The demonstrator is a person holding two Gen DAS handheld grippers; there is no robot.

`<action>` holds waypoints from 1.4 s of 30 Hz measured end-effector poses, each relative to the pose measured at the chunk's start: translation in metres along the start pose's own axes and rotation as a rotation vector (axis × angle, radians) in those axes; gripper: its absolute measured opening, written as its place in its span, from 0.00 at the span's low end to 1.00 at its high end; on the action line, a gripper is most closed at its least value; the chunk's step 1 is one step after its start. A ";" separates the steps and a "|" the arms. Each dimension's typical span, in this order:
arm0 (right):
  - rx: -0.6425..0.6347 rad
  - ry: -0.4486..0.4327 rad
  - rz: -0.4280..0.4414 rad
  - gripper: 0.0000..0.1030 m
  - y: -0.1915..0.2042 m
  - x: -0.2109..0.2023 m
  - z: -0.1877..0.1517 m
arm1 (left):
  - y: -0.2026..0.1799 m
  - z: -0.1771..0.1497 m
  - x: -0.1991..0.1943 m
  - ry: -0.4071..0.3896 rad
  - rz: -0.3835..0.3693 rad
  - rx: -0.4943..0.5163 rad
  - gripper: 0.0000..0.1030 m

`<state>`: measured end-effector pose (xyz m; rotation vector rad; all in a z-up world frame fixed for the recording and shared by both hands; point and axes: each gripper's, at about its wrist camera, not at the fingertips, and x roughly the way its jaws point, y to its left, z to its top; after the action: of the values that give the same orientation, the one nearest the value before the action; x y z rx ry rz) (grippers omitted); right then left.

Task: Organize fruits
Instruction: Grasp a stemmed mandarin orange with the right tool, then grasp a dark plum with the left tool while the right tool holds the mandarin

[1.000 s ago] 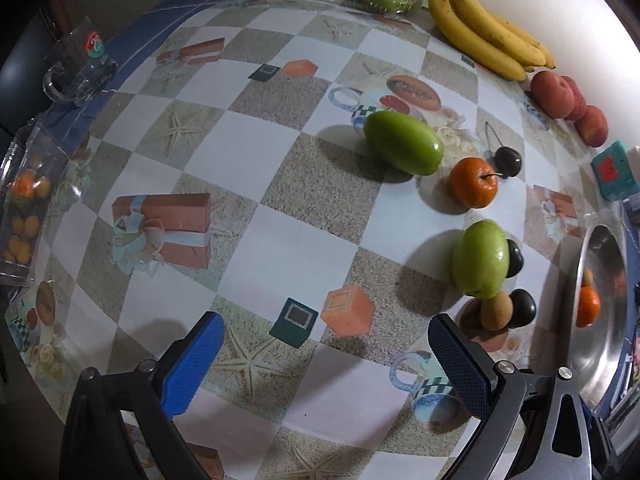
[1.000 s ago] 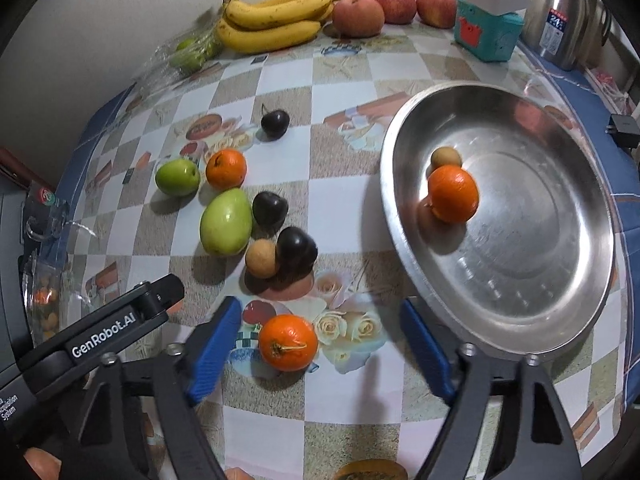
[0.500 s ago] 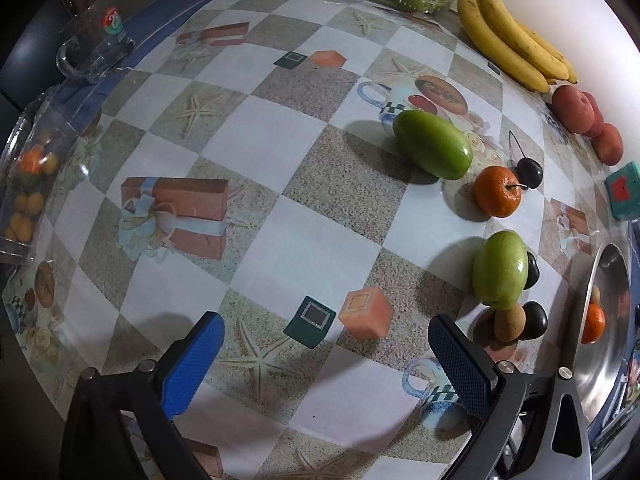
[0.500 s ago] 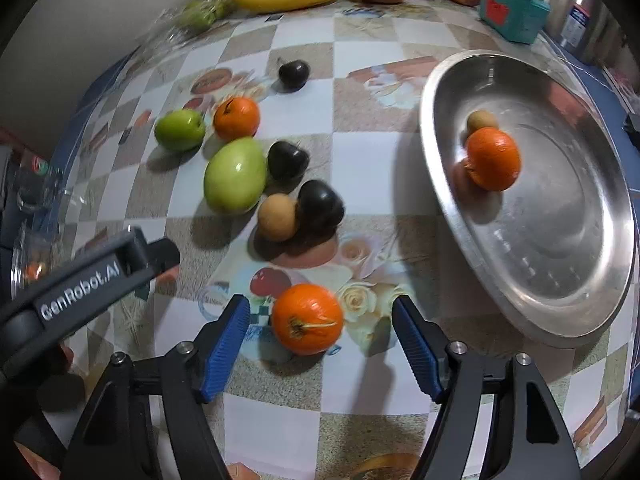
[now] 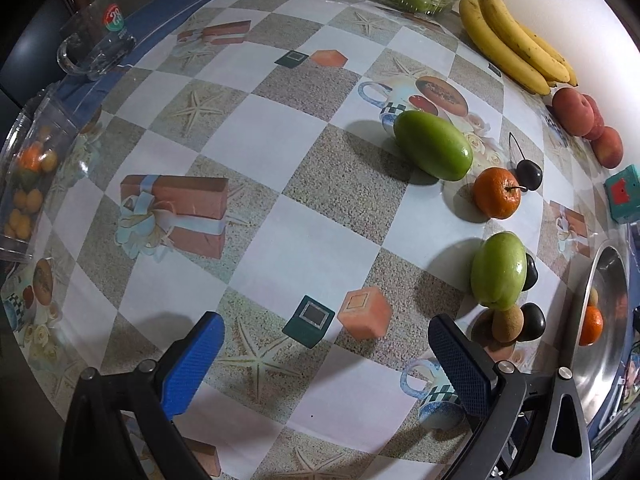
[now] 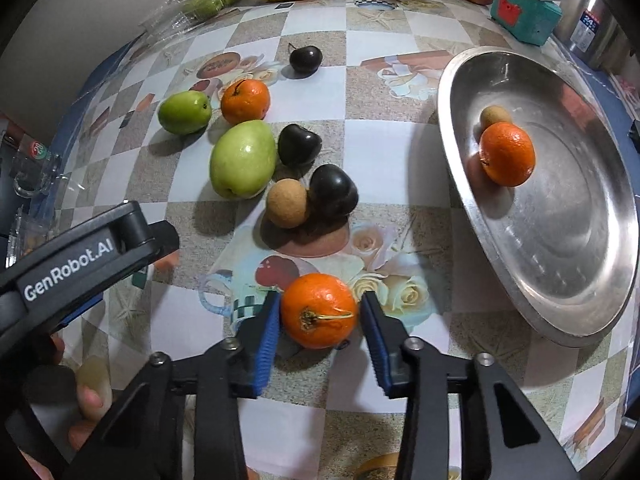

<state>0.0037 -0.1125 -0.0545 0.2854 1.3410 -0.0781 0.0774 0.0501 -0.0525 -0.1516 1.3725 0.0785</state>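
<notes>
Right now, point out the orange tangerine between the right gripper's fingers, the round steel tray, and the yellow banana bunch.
orange tangerine (image 6: 318, 311), right wrist view, skin above stem.
round steel tray (image 6: 568, 248), right wrist view, bare floor.
yellow banana bunch (image 5: 514, 46), left wrist view, middle banana.

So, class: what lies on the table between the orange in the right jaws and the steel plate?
In the right wrist view, only bare patterned tablecloth lies between orange and plate.

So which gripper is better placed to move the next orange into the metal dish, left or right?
Right. The right gripper has its jaws flanking the nearest orange, though a small gap may remain, and the metal dish lies just beside it. The left gripper hangs open over bare tablecloth.
</notes>
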 end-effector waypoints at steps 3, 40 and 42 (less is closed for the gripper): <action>0.003 -0.005 0.007 0.37 0.001 -0.002 0.000 | 0.000 0.000 0.000 0.000 0.000 -0.001 1.00; 0.239 -0.194 0.035 0.37 -0.085 -0.063 0.019 | -0.056 -0.016 -0.021 -0.031 -0.048 0.130 0.99; 0.269 -0.202 0.030 0.37 -0.096 -0.066 0.020 | -0.060 -0.017 -0.020 -0.033 -0.050 0.149 0.99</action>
<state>-0.0135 -0.2167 -0.0022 0.5111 1.1245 -0.2569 0.0654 -0.0111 -0.0320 -0.0601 1.3359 -0.0629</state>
